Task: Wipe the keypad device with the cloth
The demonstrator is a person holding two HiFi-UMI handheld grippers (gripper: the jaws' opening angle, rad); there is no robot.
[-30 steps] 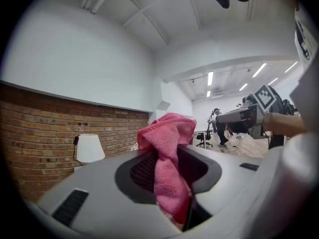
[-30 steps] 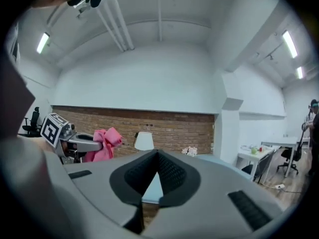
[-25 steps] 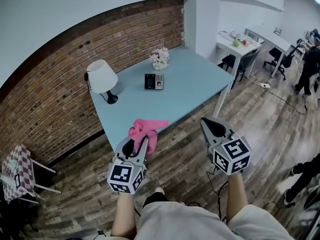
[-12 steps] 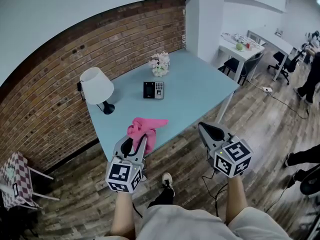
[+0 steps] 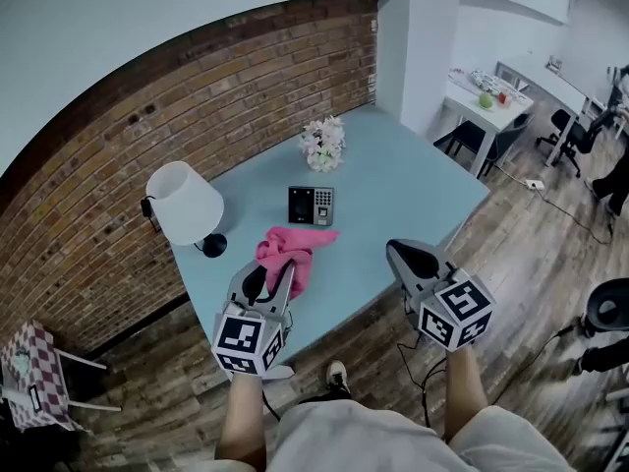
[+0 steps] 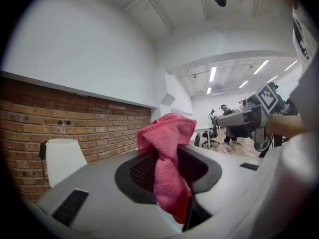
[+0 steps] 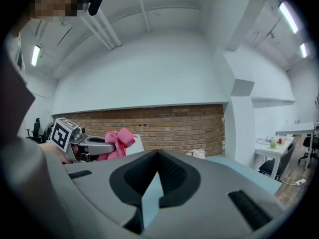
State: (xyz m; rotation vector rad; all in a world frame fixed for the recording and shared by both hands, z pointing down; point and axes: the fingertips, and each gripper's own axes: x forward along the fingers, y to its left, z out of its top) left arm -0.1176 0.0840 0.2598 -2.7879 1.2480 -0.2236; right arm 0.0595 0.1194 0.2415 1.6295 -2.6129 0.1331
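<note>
- While the left gripper (image 5: 278,281) is clamping the pink cloth (image 5: 292,247), the right gripper (image 5: 405,257) is hovering empty, jaws pressed together.
- The keypad device (image 5: 311,206) is lying on the blue table (image 5: 403,180), just beyond the cloth.

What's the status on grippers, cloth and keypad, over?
Left gripper shut on pink cloth. Right gripper shut, empty. Keypad flat on table, not yet touched. Nothing between cloth and keypad.

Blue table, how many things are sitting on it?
3: a white lamp at the left corner, flowers at the far edge, and the keypad device in the middle. The pink cloth is in the left gripper.
</note>
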